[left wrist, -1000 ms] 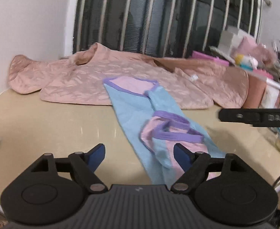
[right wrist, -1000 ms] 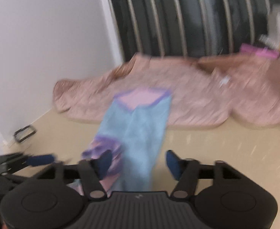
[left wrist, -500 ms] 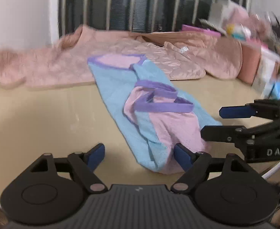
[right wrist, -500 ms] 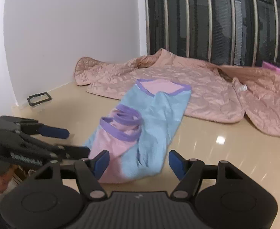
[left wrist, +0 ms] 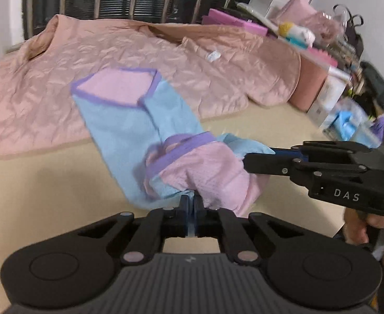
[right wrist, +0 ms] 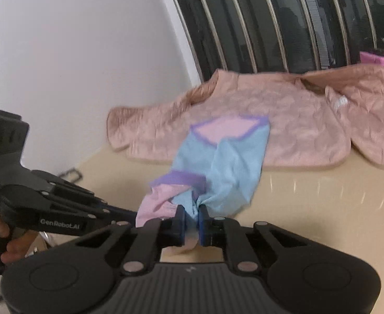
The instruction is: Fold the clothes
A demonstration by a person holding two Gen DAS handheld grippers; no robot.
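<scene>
Left wrist: left claw (left wrist: 191, 205) clamped on the shirt (left wrist: 139, 120) hem, pad tips buried in cloth. Shirt lies on the desk (left wrist: 48, 183), far end over a pink jacket (left wrist: 165, 52). Right clutter blurred. "DAS" readable on right claw (left wrist: 260, 157).

Right wrist: right claw (right wrist: 191, 218) closing on bunched shirt (right wrist: 226, 167), cloth between pads. Left claw (right wrist: 129, 213) tip hidden behind cloth; "GenRobot.AI" on its body.

Small garment (left wrist: 139, 120) on table (left wrist: 48, 183), far end overlapping quilted jacket (left wrist: 218, 60) behind; clutter (left wrist: 309, 34) right.
</scene>
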